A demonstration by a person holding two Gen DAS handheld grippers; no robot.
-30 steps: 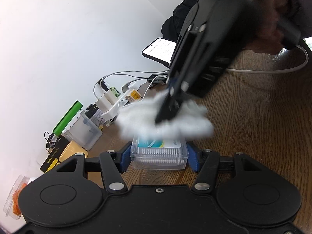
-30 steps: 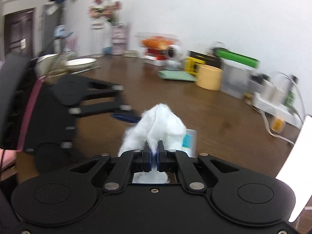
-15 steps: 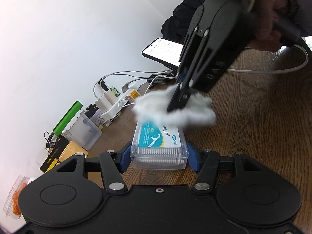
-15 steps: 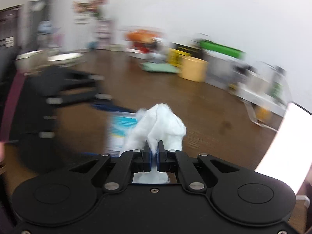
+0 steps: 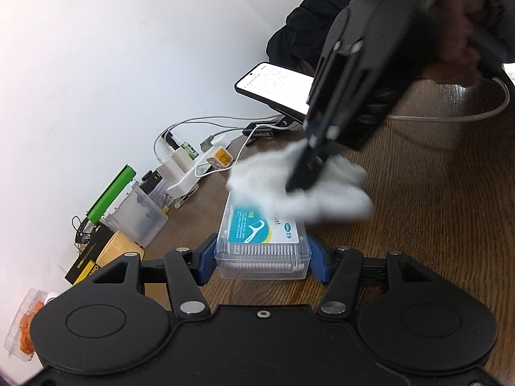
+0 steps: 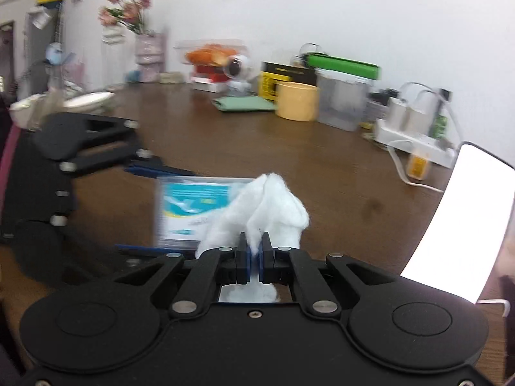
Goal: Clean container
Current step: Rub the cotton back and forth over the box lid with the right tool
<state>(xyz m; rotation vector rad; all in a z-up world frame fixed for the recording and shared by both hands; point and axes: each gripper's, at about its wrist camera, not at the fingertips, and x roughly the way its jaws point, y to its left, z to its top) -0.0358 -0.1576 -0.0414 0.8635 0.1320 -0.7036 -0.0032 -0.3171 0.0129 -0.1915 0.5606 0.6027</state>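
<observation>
A clear plastic floss-pick box (image 5: 262,244) with a teal label lies flat on the brown table, and my left gripper (image 5: 262,257) is shut on its two short sides. It also shows in the right wrist view (image 6: 193,209). My right gripper (image 6: 254,247) is shut on a white cotton wad (image 6: 270,206). In the left wrist view the wad (image 5: 296,189) presses on the far end of the box lid, under the right gripper (image 5: 309,173).
Along the wall stand a lit phone (image 5: 276,87), a power strip with cables (image 5: 190,173), a clear bin (image 5: 138,218), a green box (image 5: 111,193) and a yellow cup (image 6: 297,101). A vase of flowers (image 6: 128,16) and plates (image 6: 87,98) are at the far left.
The cotton wad in my right gripper has slid from the near part of the lid to its far end, uncovering the label. The left gripper has held the box still.
</observation>
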